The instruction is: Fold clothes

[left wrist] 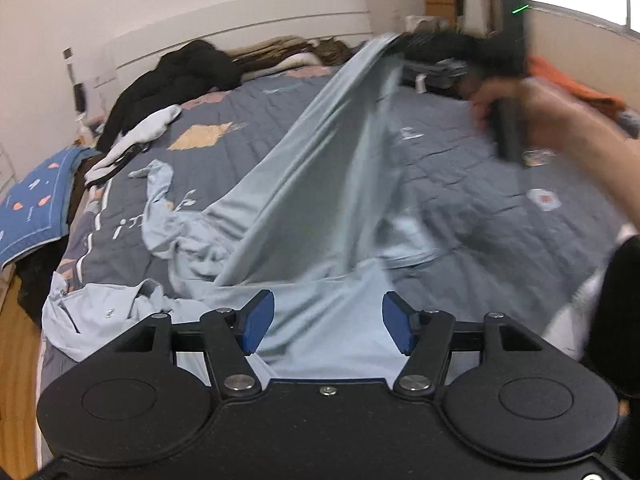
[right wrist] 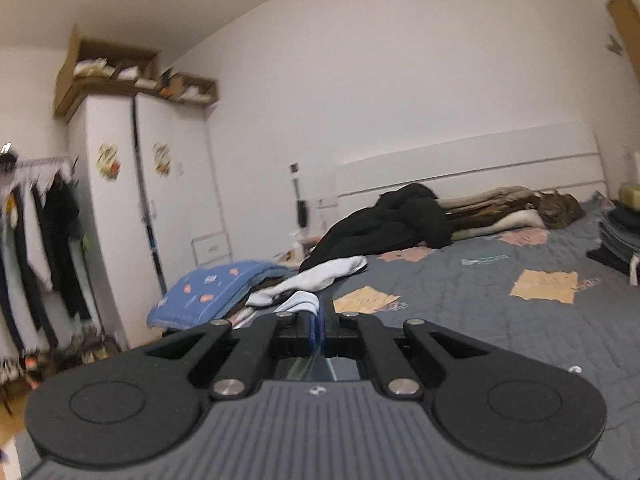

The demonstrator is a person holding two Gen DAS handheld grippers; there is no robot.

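Note:
A light blue shirt (left wrist: 320,184) lies partly on the grey quilted bed (left wrist: 480,168), with one part pulled up taut toward the far right. My left gripper (left wrist: 327,320) is open just above the shirt's near part, blue pads apart. My right gripper (left wrist: 400,42) appears blurred at the top right of the left wrist view, held in a hand, shut on the raised edge of the shirt. In the right wrist view its jaws (right wrist: 318,320) are closed with a thin strip of light blue shirt (right wrist: 302,302) between them.
A black jacket (left wrist: 176,80) and a white garment (left wrist: 140,136) lie at the bed's far left. A blue patterned cloth (left wrist: 36,204) hangs off the left side. Folded clothes (right wrist: 620,236) are stacked at the far right. An orange item (left wrist: 568,80) lies near the window. A wardrobe (right wrist: 152,208) and clothes rack (right wrist: 40,220) stand beyond.

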